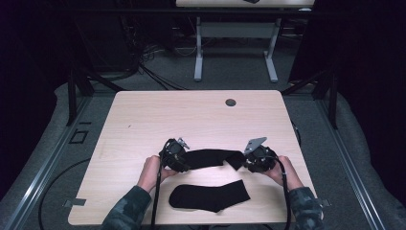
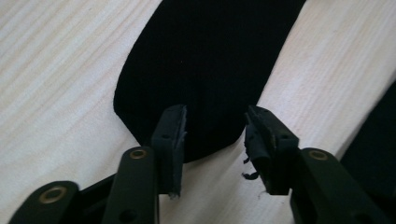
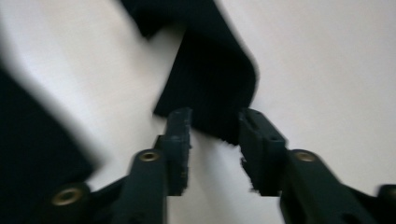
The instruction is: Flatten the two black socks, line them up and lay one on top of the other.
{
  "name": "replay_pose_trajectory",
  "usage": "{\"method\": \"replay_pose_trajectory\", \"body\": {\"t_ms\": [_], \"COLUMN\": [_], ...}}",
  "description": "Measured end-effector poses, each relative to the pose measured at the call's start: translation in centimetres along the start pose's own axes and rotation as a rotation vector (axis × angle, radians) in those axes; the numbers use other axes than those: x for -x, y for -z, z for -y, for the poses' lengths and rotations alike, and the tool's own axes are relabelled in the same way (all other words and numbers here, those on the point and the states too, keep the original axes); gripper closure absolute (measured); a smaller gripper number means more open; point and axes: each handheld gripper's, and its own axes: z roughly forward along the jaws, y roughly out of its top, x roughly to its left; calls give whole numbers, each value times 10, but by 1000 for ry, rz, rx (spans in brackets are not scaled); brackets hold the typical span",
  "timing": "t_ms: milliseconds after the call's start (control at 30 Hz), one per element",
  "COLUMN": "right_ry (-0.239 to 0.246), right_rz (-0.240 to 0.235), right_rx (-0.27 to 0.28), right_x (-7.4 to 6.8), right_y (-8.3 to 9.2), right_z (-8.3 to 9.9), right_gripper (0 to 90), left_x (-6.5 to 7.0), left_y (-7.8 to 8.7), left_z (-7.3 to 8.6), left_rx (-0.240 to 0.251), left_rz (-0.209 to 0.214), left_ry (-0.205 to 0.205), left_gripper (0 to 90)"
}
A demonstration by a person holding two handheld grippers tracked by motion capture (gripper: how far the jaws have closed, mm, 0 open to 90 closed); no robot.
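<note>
We work on a pale wooden table [image 1: 143, 115], and the far sock [image 1: 210, 158] lies stretched between our two grippers, just below the table's middle. A second sock [image 1: 210, 195] lies flat toward six o'clock of it, near the front edge and apart from the first.

The far sock's long axis runs from nine o'clock to three o'clock across the table. Its rounded toe points to nine o'clock at the left gripper [image 1: 184, 160], and its cuff end points to three o'clock at the right gripper [image 1: 246, 162], where a corner is folded over.

In the left gripper view the left gripper [image 2: 215, 135] stands open, its jaws astride the toe with gaps on both sides, pressing nothing. In the right gripper view, which is blurred, the right gripper [image 3: 215, 130] also stands open around the cuff edge, not pinching it.

Our chief risk, as we judge it, is that closing now catches only the very rim of the cloth, so the sock slips free when lifted. The folded cuff corner could also get clamped double and leave a crease. Least likely, a trailing hem could drag across the near sock and shift it.
</note>
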Motion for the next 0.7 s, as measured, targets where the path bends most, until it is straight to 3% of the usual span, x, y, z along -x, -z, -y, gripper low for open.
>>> {"method": "replay_pose_trajectory", "body": {"t_ms": [33, 67, 167, 233, 300, 433, 533, 700], "right_ry": [-27, -78, -292, -418, -475, -545, -542, -538], "right_rz": [-5, -47, -117, -120, -125, -108, -96, -78], "right_rx": [3, 28, 82, 72, 47, 27, 29, 25], "right_x": [0, 3, 16, 20, 18, 15, 12, 9], "right_y": [4, 6, 9, 3, -5, -19, -23, -24], "right_z": [4, 8, 14, 15, 15, 15, 14, 12], "right_gripper": [596, 573, 513, 503, 491, 509, 567, 644], "left_x": [-1, -1, 4, 13, 24, 40, 50, 70], "left_y": [2, 4, 8, 8, 5, -7, -15, -32], "left_z": [1, 3, 1, -4, -11, -27, -42, -67], "left_rx": [10, 30, 71, 104, 118, 126, 138, 117], "left_rz": [-6, -9, -10, -18, -17, -18, -6, 1], "left_ry": [16, 37, 75, 70, 54, 13, -6, -64], "left_gripper": [511, 489, 442, 429, 414, 391, 378, 356]}}
